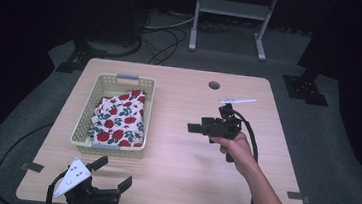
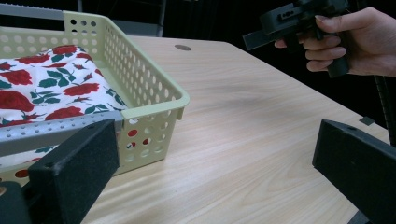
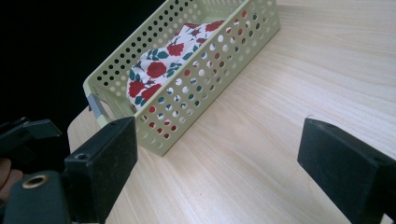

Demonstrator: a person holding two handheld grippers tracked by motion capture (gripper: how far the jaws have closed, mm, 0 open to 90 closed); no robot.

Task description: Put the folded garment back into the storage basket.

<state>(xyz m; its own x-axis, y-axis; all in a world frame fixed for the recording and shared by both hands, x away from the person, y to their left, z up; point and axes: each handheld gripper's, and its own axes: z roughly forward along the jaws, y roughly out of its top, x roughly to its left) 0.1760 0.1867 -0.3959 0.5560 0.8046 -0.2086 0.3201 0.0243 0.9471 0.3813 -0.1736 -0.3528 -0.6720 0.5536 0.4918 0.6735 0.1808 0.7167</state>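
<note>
Even overhead light falls on the surface (image 1: pixel 174 146), bright against a black room toward 12 o'clock. Shadows are soft and faint. A mild pale sheen sits mid-surface in the high view. In both claw views the near jaws at 6 o'clock look slightly soft

pale green basket (image 1: pixel 85 118), red rose-print cloth (image 1: pixel 119 117)

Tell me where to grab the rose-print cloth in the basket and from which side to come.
Come straight down from above: the basket walls shut off every side. Pinch the raised fold at the middle of the rose-print cloth, where it bunches high enough for the jaws to close around. The open left gripper is probably nearest.
</note>
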